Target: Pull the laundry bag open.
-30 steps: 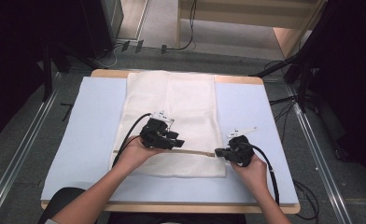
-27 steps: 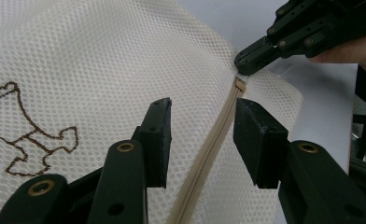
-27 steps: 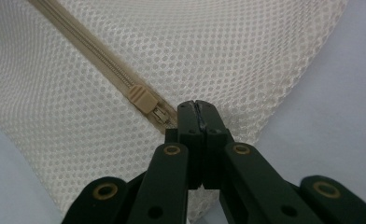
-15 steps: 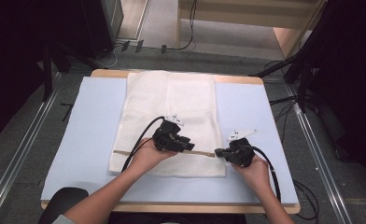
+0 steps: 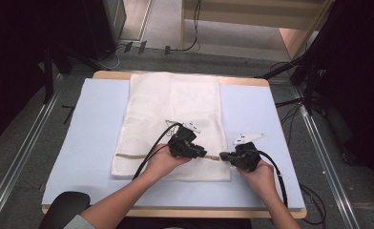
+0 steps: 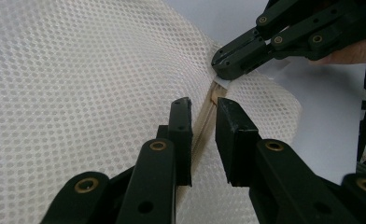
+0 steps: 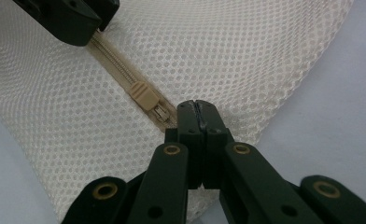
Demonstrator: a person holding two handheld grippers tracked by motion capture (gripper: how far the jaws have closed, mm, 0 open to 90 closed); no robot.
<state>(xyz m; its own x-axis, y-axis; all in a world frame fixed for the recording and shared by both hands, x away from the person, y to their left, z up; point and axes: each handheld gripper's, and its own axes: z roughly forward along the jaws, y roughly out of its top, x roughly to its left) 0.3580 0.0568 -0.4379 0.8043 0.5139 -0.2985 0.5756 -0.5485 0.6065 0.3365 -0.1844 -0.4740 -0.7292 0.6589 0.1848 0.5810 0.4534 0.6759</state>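
Observation:
A white mesh bag (image 5: 175, 109) lies flat on the pale blue mat (image 5: 89, 119), with a beige zipper (image 5: 128, 156) running across its near end. My left gripper (image 5: 205, 153) is open and hovers over the zipper (image 6: 203, 126), one jaw on each side of it (image 6: 204, 105). My right gripper (image 5: 223, 156) is shut on the bag's right edge at the zipper's end (image 7: 197, 106). The beige zipper pull (image 7: 144, 95) lies just in front of the right jaws, between the two grippers. The right gripper's shut tips (image 6: 221, 65) sit close ahead in the left gripper view.
The mat covers a wooden table (image 5: 175, 75) with bare blue areas left and right of the bag. Cables (image 5: 290, 102) and metal rails (image 5: 318, 143) run along the floor beside the table. A dark chair part (image 5: 63, 205) sits at the near left edge.
My left gripper has slid to the right along the zipper, closing the gap to the right gripper. The right gripper has stayed where it was, still shut on the bag.

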